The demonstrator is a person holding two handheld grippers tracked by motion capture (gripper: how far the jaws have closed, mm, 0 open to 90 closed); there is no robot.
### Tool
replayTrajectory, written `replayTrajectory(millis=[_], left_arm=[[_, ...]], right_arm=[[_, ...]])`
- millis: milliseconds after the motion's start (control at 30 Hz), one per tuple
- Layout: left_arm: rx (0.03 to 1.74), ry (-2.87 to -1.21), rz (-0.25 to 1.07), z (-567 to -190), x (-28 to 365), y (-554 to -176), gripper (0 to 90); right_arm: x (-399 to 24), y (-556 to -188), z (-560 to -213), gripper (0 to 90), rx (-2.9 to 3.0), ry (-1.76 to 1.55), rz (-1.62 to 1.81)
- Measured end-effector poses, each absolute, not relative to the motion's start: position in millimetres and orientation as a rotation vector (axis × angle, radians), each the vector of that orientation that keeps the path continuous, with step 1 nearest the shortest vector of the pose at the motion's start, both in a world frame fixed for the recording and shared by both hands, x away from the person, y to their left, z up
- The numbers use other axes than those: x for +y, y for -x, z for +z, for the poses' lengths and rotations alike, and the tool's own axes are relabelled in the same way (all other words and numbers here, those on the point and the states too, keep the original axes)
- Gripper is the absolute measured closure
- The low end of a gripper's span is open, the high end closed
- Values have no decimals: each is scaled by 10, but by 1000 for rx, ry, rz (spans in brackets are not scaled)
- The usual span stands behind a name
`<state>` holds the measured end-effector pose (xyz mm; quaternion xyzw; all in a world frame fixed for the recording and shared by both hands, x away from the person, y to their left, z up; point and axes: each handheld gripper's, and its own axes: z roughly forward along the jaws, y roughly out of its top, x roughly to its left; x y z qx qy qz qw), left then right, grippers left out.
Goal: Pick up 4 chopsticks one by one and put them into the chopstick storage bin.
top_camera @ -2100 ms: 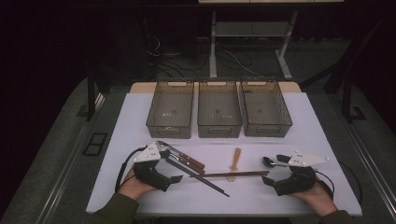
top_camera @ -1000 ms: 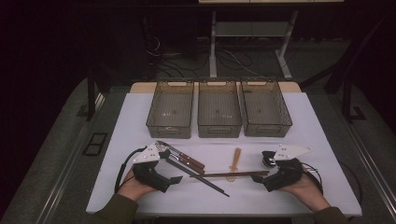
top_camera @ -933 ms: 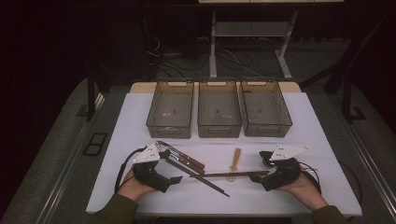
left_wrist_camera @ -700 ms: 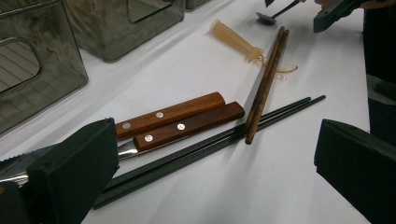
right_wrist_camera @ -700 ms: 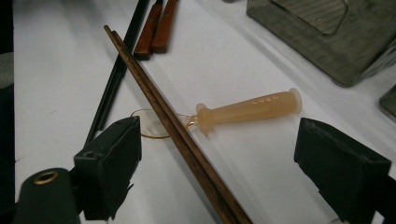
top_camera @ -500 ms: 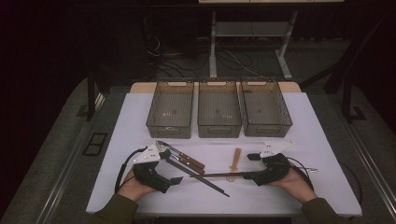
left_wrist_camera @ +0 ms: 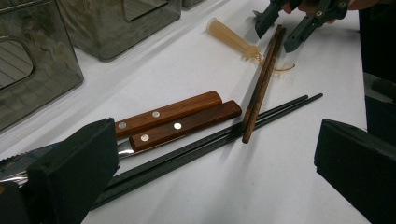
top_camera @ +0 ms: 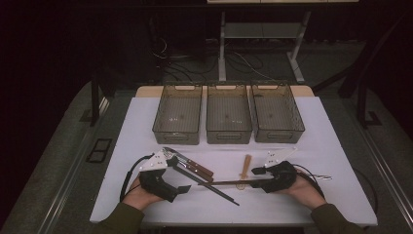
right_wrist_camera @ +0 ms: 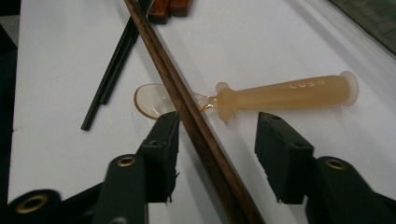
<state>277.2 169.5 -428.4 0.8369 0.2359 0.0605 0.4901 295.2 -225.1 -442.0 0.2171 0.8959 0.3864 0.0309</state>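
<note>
**Right gripper closing around the brown chopsticks; bins not yet filled**

High view: three grey bins (top_camera: 228,117) stand in a row at the back of the white table (top_camera: 331,146), and nothing can be made out inside them, so the sorting looks barely begun. All the cutlery lies in front. The right gripper (top_camera: 258,171) reaches the end of the brown chopsticks (top_camera: 234,183); the left gripper (top_camera: 182,188) rests beside the knives (top_camera: 192,165).

Left gripper view: its jaws stand wide apart with nothing between them. Two wooden-handled knives, black chopsticks (left_wrist_camera: 210,142) and the brown pair lie touching or crossing.

Right gripper view: the jaws have just been closing and straddle the brown chopsticks, one pad touching, the other apart, so no grip yet. The amber spoon (right_wrist_camera: 280,95) lies under the sticks; its handle reads "LUSN", as far as legible.
</note>
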Motion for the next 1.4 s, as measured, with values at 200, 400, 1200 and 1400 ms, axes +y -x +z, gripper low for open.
replayTrajectory(millis=[200,400,1200,1400], left_arm=[[576,-2040,141,-4290,1690,-2771,0],[574,-2043,141,-4290,1691,-2771,0],[564,-2045,134,-4292,1689,-2770,0],[564,-2044,135,-4290,1691,-2770,0]], right_arm=[[-2211,-2956,-4447,577,2792,-639,1164],[-2193,-2948,-4469,626,2814,-586,1121],[-2225,-2949,-4461,739,2828,-516,1086],[-2213,-2923,-4450,758,2838,-541,1087]])
